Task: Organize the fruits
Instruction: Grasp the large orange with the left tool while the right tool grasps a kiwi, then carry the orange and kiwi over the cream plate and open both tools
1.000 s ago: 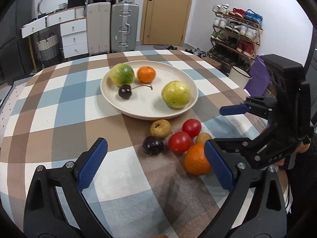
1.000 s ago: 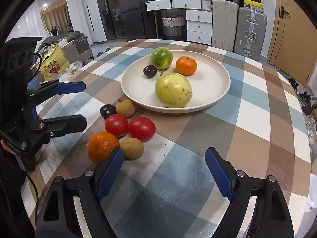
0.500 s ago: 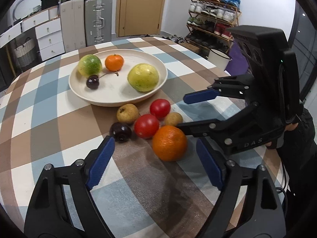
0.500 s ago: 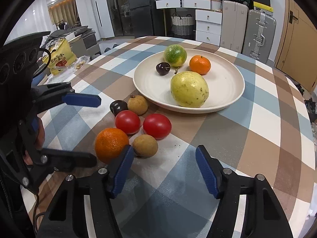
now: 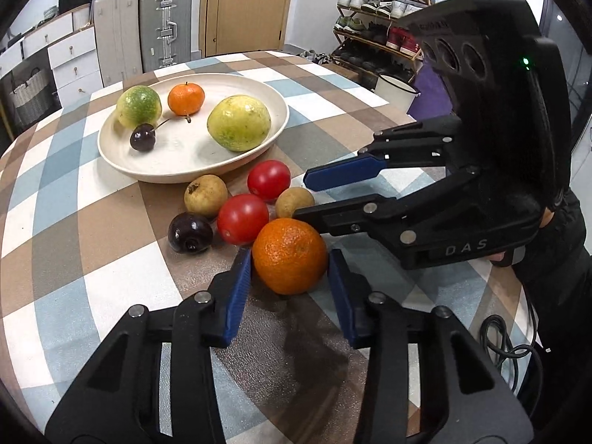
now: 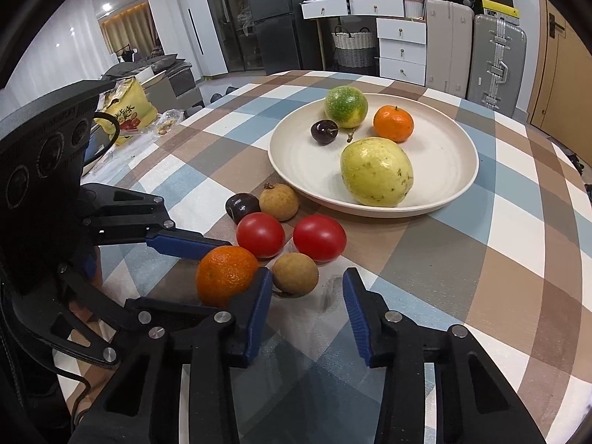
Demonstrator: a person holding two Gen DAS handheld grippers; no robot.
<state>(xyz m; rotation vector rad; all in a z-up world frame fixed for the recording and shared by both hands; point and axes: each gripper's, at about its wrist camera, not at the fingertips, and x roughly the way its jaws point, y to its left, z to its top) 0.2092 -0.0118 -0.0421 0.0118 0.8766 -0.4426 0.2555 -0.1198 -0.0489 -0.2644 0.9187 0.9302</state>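
On my left feed the left gripper (image 5: 289, 259) has come in from the wide stance it had a second ago, and its jaws are closing around the big orange (image 5: 290, 255): the blue pads (image 5: 238, 288) now sit at either flank of the fruit, touching or nearly so, though I cannot say they press it firmly. The orange rests on the checked tablecloth (image 5: 92, 229), nearest of the loose cluster in front of the plate (image 5: 155, 170), and it looks larger in that feed than before because the camera has drawn closer. On my right feed the right gripper (image 6: 307, 288) has also narrowed a great deal; its jaws are closing on the small brown longan (image 6: 295, 274), whose near half sits between the tips. The left pad (image 6: 259, 296) is right against the fruit's side, squeezed between it and the orange (image 6: 226, 275), while the right pad stands clear of it with tablecloth showing in the gap. The two red tomatoes (image 6: 261, 235), the other brown fruit (image 6: 278, 201) and the dark cherry (image 6: 242, 207) lie where they lay earlier, just short of the plate rim. In the plate (image 6: 451, 185) the green passion fruit (image 6: 346, 106), the small mandarin (image 6: 393, 124), the stemmed cherry (image 6: 323, 132) and the yellow guava (image 6: 376, 172) are unchanged.
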